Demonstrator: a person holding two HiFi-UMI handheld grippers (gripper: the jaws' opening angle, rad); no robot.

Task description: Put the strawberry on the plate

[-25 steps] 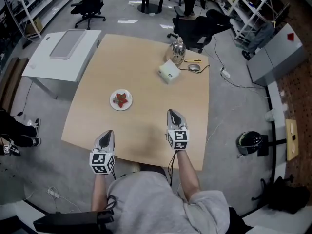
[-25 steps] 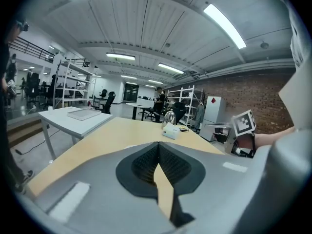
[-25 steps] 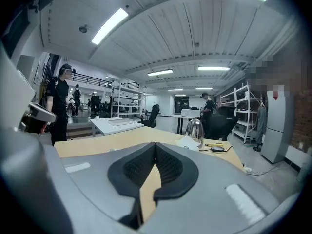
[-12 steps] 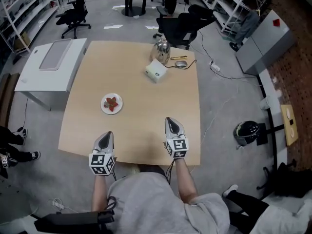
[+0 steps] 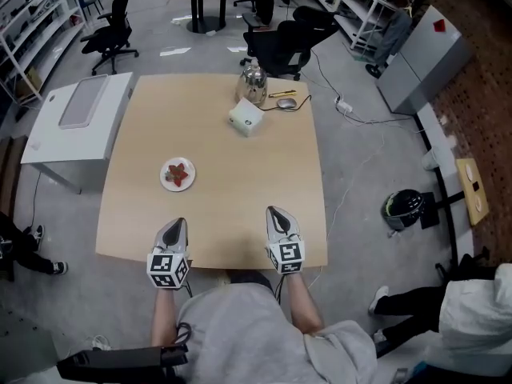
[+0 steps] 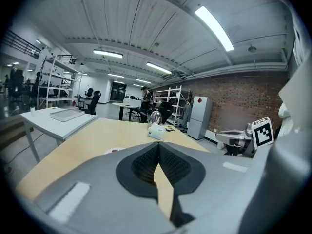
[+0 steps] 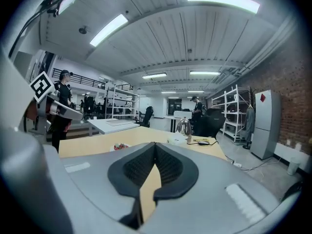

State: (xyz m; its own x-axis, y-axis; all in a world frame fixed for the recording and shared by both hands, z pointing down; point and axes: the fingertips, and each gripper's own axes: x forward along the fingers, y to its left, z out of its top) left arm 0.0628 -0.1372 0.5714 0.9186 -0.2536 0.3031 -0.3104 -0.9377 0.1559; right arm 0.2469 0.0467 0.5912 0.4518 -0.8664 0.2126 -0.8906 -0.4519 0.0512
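Observation:
A red strawberry [image 5: 178,174] lies on a small white plate [image 5: 167,183] left of the middle of the wooden table [image 5: 256,182]. My left gripper [image 5: 175,227] hovers at the table's near edge, its jaws shut with nothing between them. My right gripper [image 5: 277,217] is beside it at the near edge, also shut and empty. Both point toward the far side, well short of the plate. In the right gripper view the plate [image 7: 118,146] with the strawberry shows just above the left jaw. In the left gripper view only a sliver of the plate [image 6: 115,150] peeks over the jaw.
A white box [image 5: 246,117], a metal kettle [image 5: 253,77], a mouse [image 5: 287,102] and a pen lie at the table's far edge. A white side table [image 5: 72,130] stands to the left. Office chairs [image 5: 280,40], shelves and a person at lower right surround the table.
Both grippers have drawn back toward the table's near edge, the right one more. The head view has shifted, so the table and the plate sit further left and higher in view.

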